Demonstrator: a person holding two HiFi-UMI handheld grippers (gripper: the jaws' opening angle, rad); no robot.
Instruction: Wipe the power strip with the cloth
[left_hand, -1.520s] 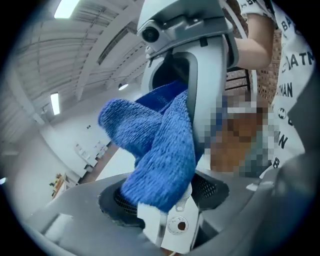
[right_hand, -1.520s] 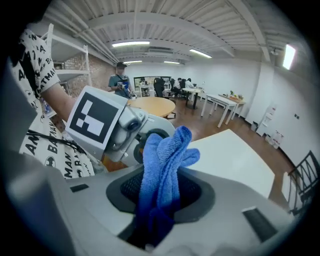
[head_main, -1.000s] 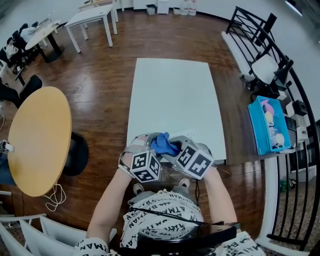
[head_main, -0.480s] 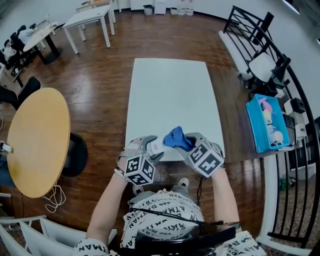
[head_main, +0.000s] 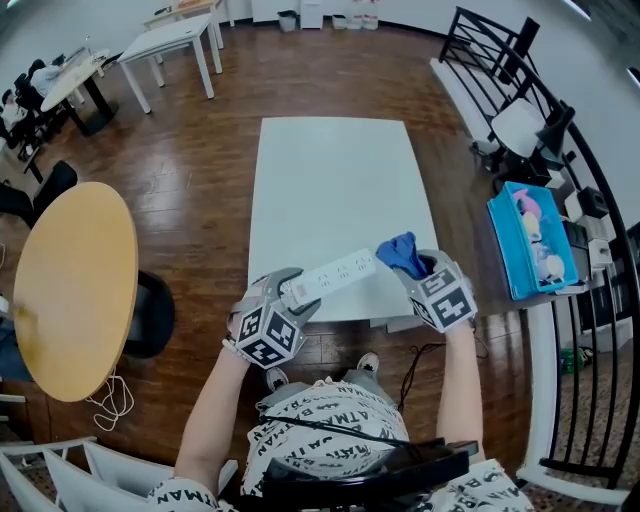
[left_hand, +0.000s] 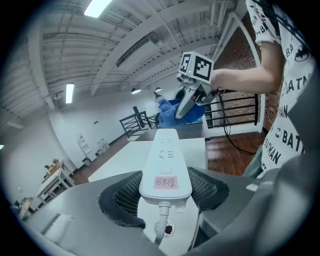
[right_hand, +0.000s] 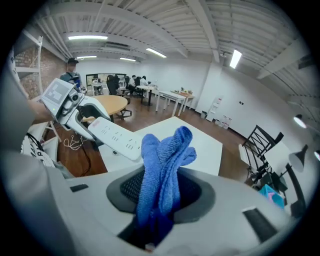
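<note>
My left gripper (head_main: 290, 297) (left_hand: 165, 187) is shut on the cable end of the white power strip (head_main: 330, 279) (left_hand: 165, 162), held above the near edge of the white table (head_main: 335, 180). The strip points right, toward my right gripper (head_main: 412, 262) (right_hand: 160, 192), which is shut on a bunched blue cloth (head_main: 400, 252) (right_hand: 162, 165). A small gap lies between the cloth and the strip's far end. In the right gripper view the power strip (right_hand: 117, 137) sits left of the cloth. In the left gripper view the blue cloth (left_hand: 170, 111) hangs beyond the strip's tip.
A round wooden table (head_main: 70, 285) stands at the left and a black chair (head_main: 150, 310) beside it. A blue tray (head_main: 530, 240) with small items sits on a shelf at the right, by black railings (head_main: 590, 200). A black cable (head_main: 415, 360) trails on the wooden floor.
The two grippers have drawn apart: the right one with the cloth went right, off the strip, and the left one went down-left, so the whole strip now shows.
</note>
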